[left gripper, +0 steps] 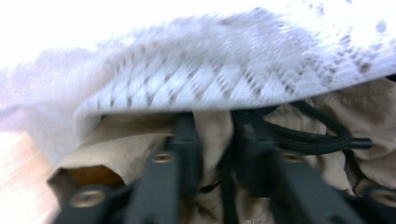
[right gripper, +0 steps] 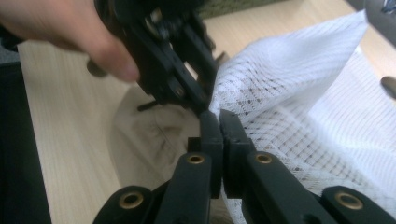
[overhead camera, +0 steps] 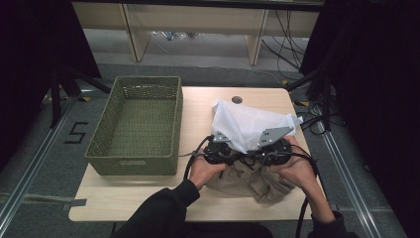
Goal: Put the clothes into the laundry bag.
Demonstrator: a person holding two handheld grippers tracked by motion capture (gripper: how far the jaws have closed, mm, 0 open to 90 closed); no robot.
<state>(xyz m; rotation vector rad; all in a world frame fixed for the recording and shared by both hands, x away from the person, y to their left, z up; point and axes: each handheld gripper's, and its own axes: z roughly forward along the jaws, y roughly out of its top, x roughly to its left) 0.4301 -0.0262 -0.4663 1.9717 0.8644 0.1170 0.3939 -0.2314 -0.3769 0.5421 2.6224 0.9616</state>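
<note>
A white mesh bag [overhead camera: 247,121] lies on the right half of the table, its near edge lifted over a beige garment [overhead camera: 252,181]. Both grippers meet at that edge. My right gripper [right gripper: 218,116] is shut on the bag's [right gripper: 303,116] edge, and the high view shows the same gripper [overhead camera: 270,145]. My left gripper [overhead camera: 224,144] is close beside it, its tips against the mesh rim [right gripper: 198,100]. In the left gripper view its jaws [left gripper: 215,126] stand apart under the mesh [left gripper: 210,74], with beige cloth [left gripper: 116,149] and a black cord [left gripper: 322,137] in and behind the gap.
An empty green woven basket [overhead camera: 131,166] stands on the table's left half. Bare wood [overhead camera: 124,198] lies in front of it and left of the garment [right gripper: 149,135]. Black tripod legs and cables flank the table on the floor.
</note>
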